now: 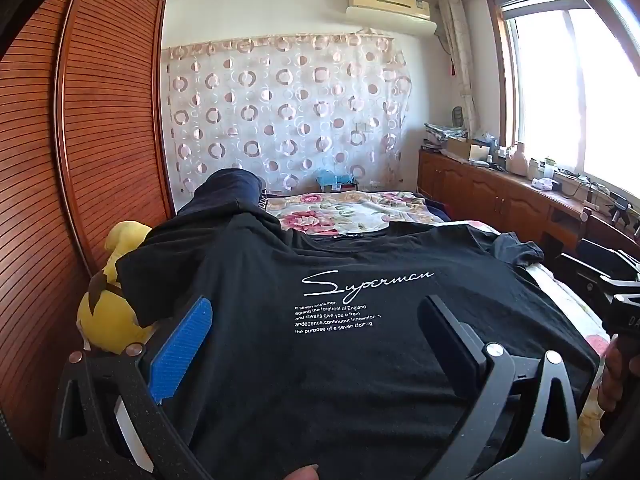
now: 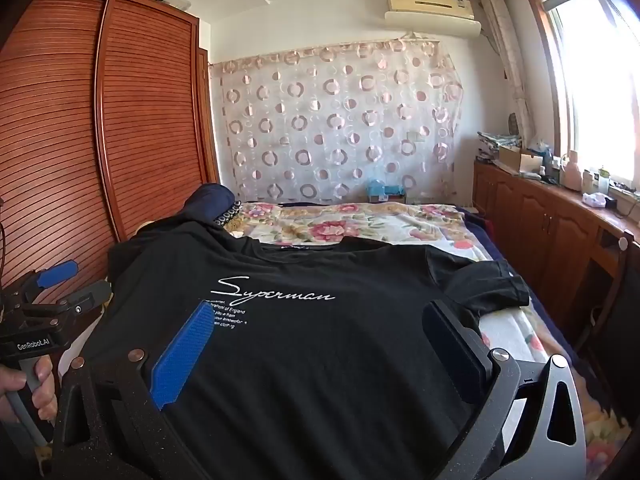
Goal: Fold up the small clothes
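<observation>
Hovering wide open over the black T-shirt (image 1: pixel 320 360), both the left gripper (image 1: pixel 316 328) and right gripper (image 2: pixel 320 332) hold nothing; pinching only the top layer risks a bunched, crooked fold.

Daylight is pouring in through the window (image 1: pixel 580 92) on my right, blowing out to pure white glare in both views while the room is staying evenly bright. The black T-shirt (image 1: pixel 320 340) is swallowing detail, its folds barely showing. The fisheye is bending the wardrobe (image 2: pixel 100 120) and darkening the corners.
</observation>
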A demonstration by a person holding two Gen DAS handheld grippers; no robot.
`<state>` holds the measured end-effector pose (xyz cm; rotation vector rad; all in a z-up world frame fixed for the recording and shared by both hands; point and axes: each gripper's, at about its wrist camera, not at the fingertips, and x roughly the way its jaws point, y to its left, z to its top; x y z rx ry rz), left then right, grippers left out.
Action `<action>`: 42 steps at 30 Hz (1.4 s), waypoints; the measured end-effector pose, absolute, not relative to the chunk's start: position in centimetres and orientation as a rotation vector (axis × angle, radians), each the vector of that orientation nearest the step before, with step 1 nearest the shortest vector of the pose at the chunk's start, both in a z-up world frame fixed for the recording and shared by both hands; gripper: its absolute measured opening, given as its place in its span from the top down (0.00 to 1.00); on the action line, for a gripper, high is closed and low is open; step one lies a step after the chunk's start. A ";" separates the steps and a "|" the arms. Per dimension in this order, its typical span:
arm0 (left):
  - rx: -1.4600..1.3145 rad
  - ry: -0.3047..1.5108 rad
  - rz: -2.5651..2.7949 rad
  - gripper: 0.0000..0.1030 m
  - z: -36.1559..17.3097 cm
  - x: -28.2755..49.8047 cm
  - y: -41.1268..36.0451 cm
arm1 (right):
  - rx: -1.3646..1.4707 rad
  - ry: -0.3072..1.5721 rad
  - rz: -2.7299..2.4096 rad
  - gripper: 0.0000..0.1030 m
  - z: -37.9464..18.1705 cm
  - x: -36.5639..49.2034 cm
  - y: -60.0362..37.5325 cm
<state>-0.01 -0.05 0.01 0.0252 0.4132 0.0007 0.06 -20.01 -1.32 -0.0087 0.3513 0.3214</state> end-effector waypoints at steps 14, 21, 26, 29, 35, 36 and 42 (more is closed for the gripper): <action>0.013 0.409 0.001 0.00 0.2 -0.3 0.1 | -0.005 0.361 0.324 0.00 -1.3 0.1 -20.1; 0.016 0.406 0.005 0.00 -0.1 -0.4 0.2 | -0.008 0.361 0.323 0.00 -1.2 0.0 -20.1; 0.019 0.404 0.009 0.00 0.4 -0.4 0.1 | -0.008 0.361 0.322 0.00 -1.3 0.3 -20.2; 0.019 0.402 0.009 0.00 0.5 -0.5 0.1 | -0.008 0.362 0.321 0.00 -1.3 0.3 -20.1; 0.020 0.401 0.009 0.00 0.5 -0.6 0.2 | -0.006 0.360 0.321 0.00 -1.3 0.2 -20.2; 0.020 0.401 0.009 0.00 0.5 -0.6 0.1 | -0.007 0.360 0.321 0.00 -1.3 0.2 -20.2; 0.021 0.401 0.010 0.00 0.5 -0.6 0.1 | -0.006 0.362 0.321 0.00 -1.4 0.2 -20.0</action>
